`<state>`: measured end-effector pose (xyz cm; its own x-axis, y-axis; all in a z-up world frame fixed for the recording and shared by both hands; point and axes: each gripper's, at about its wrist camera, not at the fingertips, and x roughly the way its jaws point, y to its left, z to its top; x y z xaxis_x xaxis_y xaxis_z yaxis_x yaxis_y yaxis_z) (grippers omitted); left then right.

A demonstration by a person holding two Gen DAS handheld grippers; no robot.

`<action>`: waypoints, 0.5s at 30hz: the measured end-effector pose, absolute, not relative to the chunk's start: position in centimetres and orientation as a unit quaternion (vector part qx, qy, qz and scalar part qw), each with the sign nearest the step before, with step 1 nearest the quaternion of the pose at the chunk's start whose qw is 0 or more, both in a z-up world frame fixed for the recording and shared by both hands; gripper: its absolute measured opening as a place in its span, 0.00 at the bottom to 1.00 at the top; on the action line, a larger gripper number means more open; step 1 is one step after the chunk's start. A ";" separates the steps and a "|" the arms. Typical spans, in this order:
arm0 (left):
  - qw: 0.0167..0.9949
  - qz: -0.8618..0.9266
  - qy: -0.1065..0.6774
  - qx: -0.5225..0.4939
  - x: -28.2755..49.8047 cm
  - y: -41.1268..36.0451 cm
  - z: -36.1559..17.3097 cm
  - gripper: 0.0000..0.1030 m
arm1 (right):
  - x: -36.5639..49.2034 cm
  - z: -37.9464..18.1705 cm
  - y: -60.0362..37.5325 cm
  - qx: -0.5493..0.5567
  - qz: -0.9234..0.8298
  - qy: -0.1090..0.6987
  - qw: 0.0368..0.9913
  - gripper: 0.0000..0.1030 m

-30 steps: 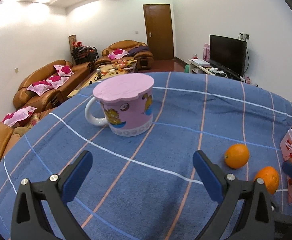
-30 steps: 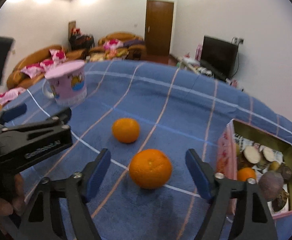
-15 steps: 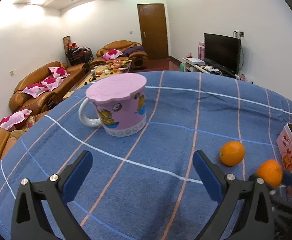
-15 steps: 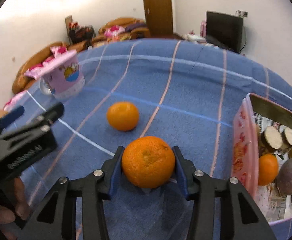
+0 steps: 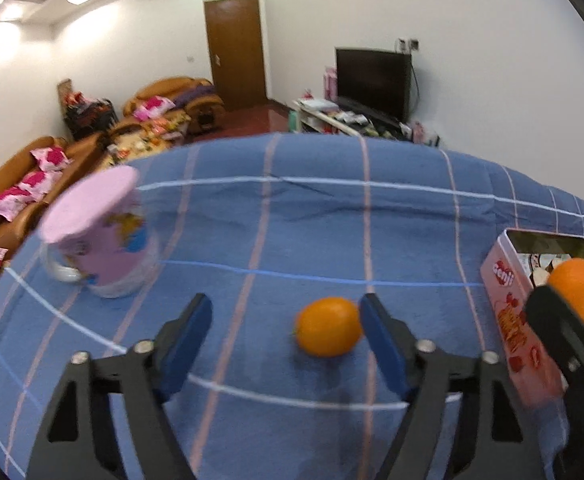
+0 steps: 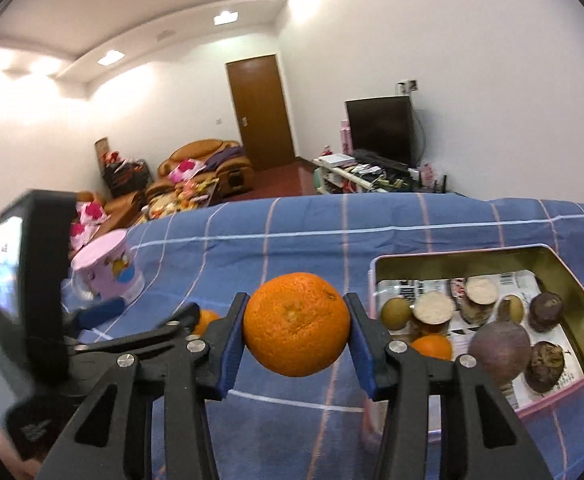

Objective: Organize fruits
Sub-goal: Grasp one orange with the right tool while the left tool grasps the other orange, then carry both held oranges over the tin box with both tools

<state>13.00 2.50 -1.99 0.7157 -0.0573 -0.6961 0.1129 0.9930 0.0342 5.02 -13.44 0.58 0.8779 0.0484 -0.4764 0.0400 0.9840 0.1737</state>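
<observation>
Two oranges: one (image 6: 296, 330) clamped in the right claw (image 6: 296, 334), lifted off the bench beside the tin (image 6: 571, 276) (deposit likely next); second (image 5: 328, 332) on the cloth, left claw (image 5: 286, 340) closing, not yet gripping.

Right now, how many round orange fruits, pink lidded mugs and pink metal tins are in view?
Round orange fruits: 3 (one held up, one on the blue cloth, one inside the tin)
Pink lidded mug: 1
Pink metal tin: 1
Total: 5
</observation>
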 end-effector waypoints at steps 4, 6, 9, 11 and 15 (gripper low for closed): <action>0.906 -0.058 0.418 0.048 14.6 1.1 -3.8 0.54 | 5.3 0.4 -13.2 0.092 0.003 0.250 0.964 0.47; 0.896 -0.065 0.438 0.041 15.0 1.1 -4.4 0.51 | 5.5 0.3 -13.0 0.090 0.007 0.254 0.963 0.47; 0.896 -0.066 0.437 0.043 15.0 1.0 -4.3 0.47 | 5.8 0.2 -12.9 0.090 0.010 0.262 0.961 0.47; 0.895 -0.076 0.436 0.048 14.9 0.7 -4.2 0.42 | 5.9 0.3 -12.9 0.090 0.009 0.261 0.961 0.47; 0.898 -0.080 0.432 0.023 14.6 1.4 -3.9 0.42 | 6.0 0.2 -12.9 0.088 0.009 0.258 0.962 0.47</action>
<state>14.64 1.39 -3.88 0.6146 -0.1234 -0.7791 0.1636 0.9862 -0.0271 6.05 -12.89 0.24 0.8667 0.0621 -0.4950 0.0283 0.9845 0.1730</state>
